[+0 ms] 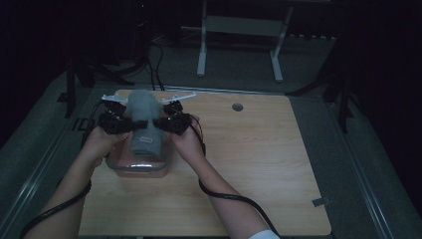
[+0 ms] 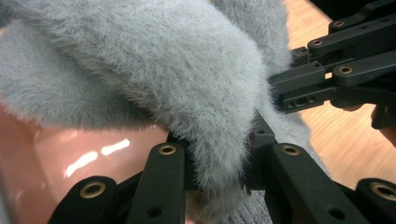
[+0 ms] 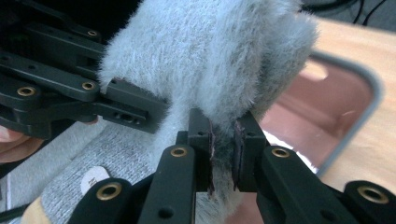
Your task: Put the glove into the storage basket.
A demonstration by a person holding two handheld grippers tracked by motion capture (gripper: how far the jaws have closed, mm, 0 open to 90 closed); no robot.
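sock: grey fuzzy sock (image 1: 143,110), held up over the pink box, fluffy cuff end topmost, knit foot part hanging down into the box
sock detail: white round patch (image 3: 95,176) on the knit part, seen in the right gripper view
left gripper: left gripper (image 2: 215,161) clamped on a fold of the fuzzy cuff, fabric pinched between the pads
right gripper: right gripper (image 3: 223,151) also pinching the cuff, jaws nearly together with fur squeezed between them
grip layout: both grippers on opposite sides of the cuff, close to each other, each showing in the other's view
box: pink plastic box (image 1: 119,162) with grey rim, directly under the sock, at left part of table
table: wooden table (image 1: 249,159), box sits on it near the left edge
hands: person's forearms come in from the bottom, cables trailing
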